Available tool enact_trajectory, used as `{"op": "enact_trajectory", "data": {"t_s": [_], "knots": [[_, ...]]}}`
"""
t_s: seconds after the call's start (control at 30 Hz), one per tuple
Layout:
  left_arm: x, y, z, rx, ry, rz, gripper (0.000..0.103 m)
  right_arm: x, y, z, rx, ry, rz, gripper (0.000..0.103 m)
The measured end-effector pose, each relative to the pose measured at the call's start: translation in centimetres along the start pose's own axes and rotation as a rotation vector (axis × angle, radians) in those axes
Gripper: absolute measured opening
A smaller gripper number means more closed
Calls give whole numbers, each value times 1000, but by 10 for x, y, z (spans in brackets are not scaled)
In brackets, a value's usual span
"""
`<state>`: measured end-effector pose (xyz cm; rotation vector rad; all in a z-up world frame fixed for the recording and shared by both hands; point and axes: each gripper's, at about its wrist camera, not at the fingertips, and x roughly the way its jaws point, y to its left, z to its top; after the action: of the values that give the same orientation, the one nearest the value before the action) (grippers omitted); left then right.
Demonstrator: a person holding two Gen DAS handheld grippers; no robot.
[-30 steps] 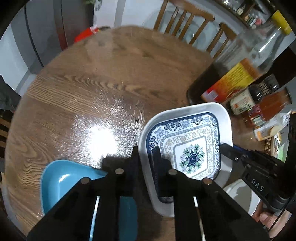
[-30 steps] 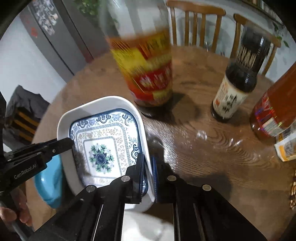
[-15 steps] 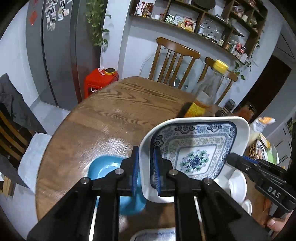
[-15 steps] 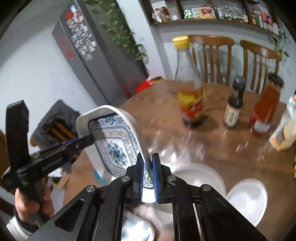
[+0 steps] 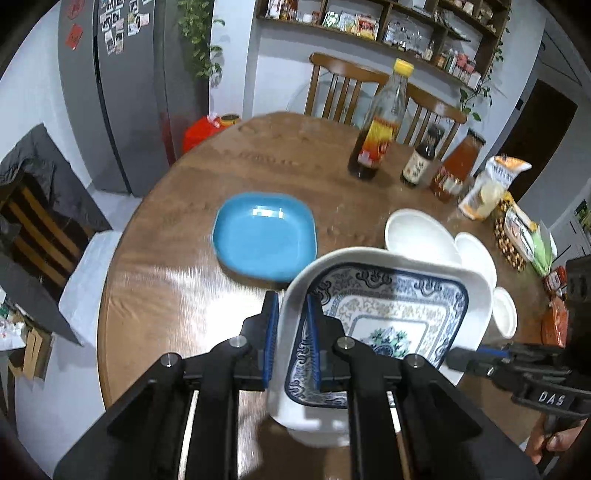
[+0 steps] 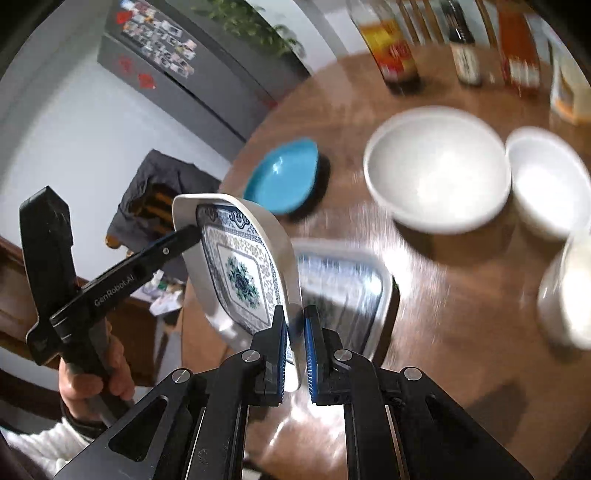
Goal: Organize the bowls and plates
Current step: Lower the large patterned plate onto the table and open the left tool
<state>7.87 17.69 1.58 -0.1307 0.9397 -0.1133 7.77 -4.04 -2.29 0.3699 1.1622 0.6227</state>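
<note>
right wrist view: second patterned plate (image 6: 347,280) on table motion-blurred, its near-left part hidden behind the held patterned plate (image 6: 240,269); bottles (image 6: 395,44) cut off at top edge, labels unreadable; white cup (image 6: 565,291) smeared at right edge; left wrist view: white bowls (image 5: 417,232) partly hidden behind held plate rim; shelf items (image 5: 354,22) too small to tell.

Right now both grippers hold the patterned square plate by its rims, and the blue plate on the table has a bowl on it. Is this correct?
Not quite: the blue plate is empty, as the left wrist view shows. The left gripper and right gripper do hold the patterned plate by opposite rims.
</note>
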Motion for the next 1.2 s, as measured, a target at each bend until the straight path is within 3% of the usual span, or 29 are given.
{"op": "enact_trajectory", "data": {"t_s": [0.33, 0.57, 0.8, 1.2], "knots": [[32, -11, -33, 11, 120, -13, 13, 29, -45, 0, 116, 96, -53, 11], [57, -8, -38, -9, 186, 3, 13, 47, -43, -3, 63, 123, -131, 11], [67, -6, -40, -2, 208, 20, 13, 49, -28, -7, -49, 86, -231, 11], [73, -10, -49, 38, 206, 56, 13, 54, -15, -15, -116, 42, -320, 11]]}}
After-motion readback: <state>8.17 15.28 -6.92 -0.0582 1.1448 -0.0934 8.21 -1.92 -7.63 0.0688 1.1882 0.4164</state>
